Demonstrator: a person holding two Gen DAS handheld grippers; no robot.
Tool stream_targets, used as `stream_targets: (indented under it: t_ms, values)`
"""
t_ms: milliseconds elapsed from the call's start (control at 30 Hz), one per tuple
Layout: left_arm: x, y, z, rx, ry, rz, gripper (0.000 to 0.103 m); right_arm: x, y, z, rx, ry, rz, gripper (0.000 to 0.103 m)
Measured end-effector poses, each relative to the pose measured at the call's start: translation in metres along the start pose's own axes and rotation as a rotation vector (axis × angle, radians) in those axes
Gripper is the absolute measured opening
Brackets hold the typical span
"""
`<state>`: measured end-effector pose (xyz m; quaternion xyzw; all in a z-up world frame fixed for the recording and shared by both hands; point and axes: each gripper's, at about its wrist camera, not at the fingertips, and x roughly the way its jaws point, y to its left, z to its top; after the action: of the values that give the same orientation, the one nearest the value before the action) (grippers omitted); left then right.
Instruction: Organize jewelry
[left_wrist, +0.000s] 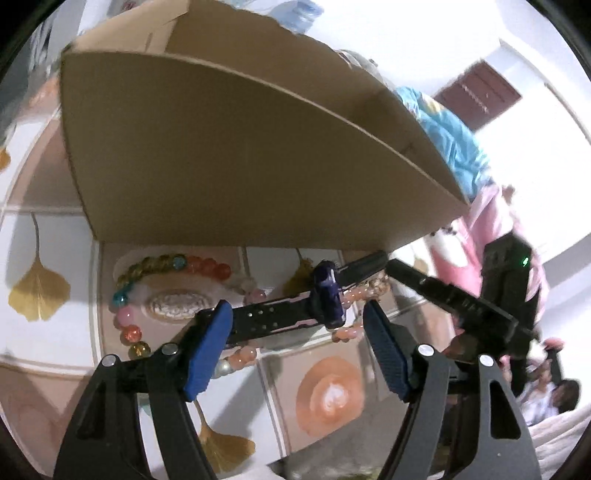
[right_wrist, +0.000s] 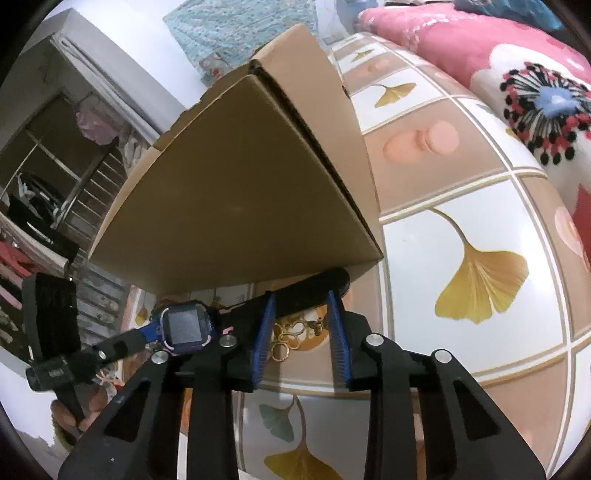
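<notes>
My right gripper (right_wrist: 301, 334) has its fingers pinched on the watch (right_wrist: 184, 326) strap, keeping it lifted off the table (right_wrist: 461, 229) before the box (right_wrist: 236, 192). My left gripper (left_wrist: 297, 341) gapes empty around the strap, over the beads (left_wrist: 166, 264).

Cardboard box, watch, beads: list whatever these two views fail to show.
- Cardboard box interior: both views show only its outer walls.
- Watch strap: in the right wrist view it crosses the right hand-held gripper at its tips; pinched or merely resting is unclear.
- Bead bracelets: in the left wrist view, partly hidden by the strap and the left hand-held gripper.
- Gold piece: right wrist view, too small to identify.
</notes>
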<state>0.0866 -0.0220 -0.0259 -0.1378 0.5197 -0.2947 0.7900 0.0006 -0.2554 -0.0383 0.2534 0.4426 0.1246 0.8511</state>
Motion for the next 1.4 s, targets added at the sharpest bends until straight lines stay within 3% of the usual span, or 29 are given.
stream_targets:
  t_ms: [200, 300, 567, 867, 967, 1033, 1100, 1200, 1400]
  values:
    - [0.007, -0.012, -0.006, 0.057, -0.008, 0.032, 0.061, 0.0, -0.005, 0.0, 0.022, -0.003, 0.011, 0.023]
    - [0.005, -0.011, -0.007, 0.069, -0.015, 0.034, 0.061, 0.0, -0.011, 0.001, 0.051, 0.012, 0.069, 0.013]
    - [0.011, -0.023, -0.004, 0.1, -0.008, 0.048, 0.061, 0.009, -0.009, 0.001, 0.061, 0.016, 0.095, 0.013]
    - [0.019, -0.035, -0.003, 0.171, -0.02, 0.083, 0.056, 0.011, -0.011, 0.001, 0.052, 0.018, 0.102, 0.003]
    - [0.017, -0.036, -0.004, 0.183, -0.023, 0.1, 0.056, 0.005, -0.01, 0.0, 0.035, 0.003, 0.074, 0.008]
    - [0.013, -0.034, -0.005, 0.183, -0.029, 0.106, 0.056, -0.003, -0.01, 0.001, 0.017, -0.022, 0.04, 0.017]
    - [0.007, -0.029, -0.006, 0.178, -0.034, 0.12, 0.056, -0.014, -0.011, 0.004, -0.009, -0.059, -0.028, 0.033]
    - [0.003, -0.021, -0.008, 0.158, -0.015, 0.147, 0.057, -0.018, -0.008, 0.005, -0.063, -0.069, -0.112, 0.04]
    - [0.003, -0.008, -0.009, 0.091, 0.026, 0.175, 0.058, -0.014, 0.009, 0.002, -0.127, -0.03, -0.074, 0.047]
